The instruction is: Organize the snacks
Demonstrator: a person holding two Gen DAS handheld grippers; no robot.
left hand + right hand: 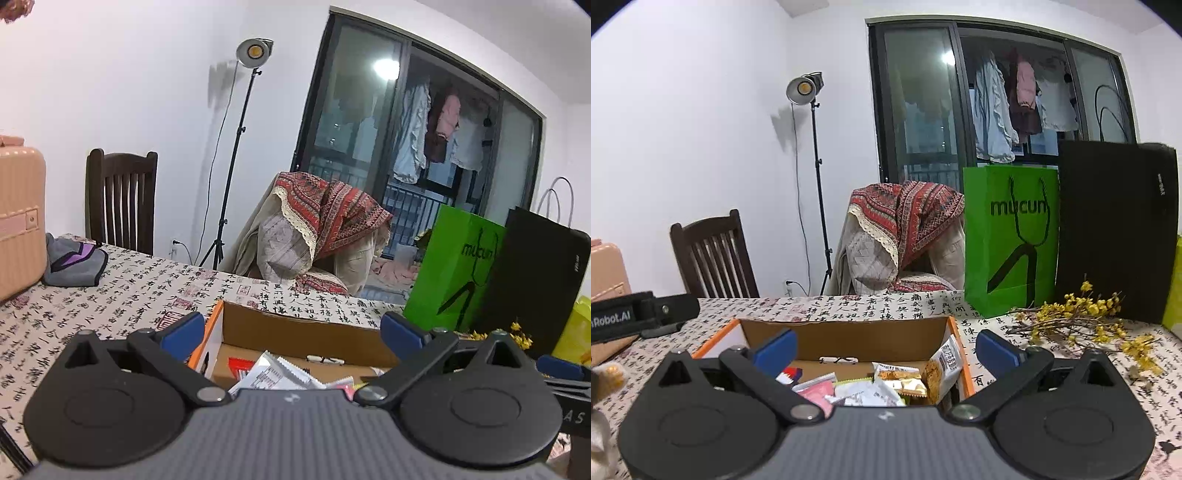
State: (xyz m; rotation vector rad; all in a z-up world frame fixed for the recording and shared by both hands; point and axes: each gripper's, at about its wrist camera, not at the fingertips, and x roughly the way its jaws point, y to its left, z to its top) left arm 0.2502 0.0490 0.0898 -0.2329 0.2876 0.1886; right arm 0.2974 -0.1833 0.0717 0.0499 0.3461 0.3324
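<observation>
From the left wrist view, the left gripper [291, 330] stands with its blue-padded jaws spread as wide as they go and nothing between them, hanging above the open brown cardboard box with an orange outer side [303, 334], which sits on the table covered by a calligraphy-print cloth [122, 291]. Inside the box lie several foil and paper snack packets [273, 373], loosely heaped; the gripper body hides the nearer half, so how many there are is hard to say. A peach hard-shell suitcase [18, 214] and a folded grey-and-purple cloth [74, 264] rest at the far left of the table, well apart from the box. From the right wrist view, the right gripper [884, 349] is equally wide open and empty, poised over the same box, where the packets sit jumbled, one leaning upright against the right wall. No loose snacks show on the tablecloth, so gathering looks done and only tidying within the box may be left. Beside the box lie dried yellow flower sprigs [1082, 317], with a green paper bag [1008, 236] behind; neither blocks access.
</observation>
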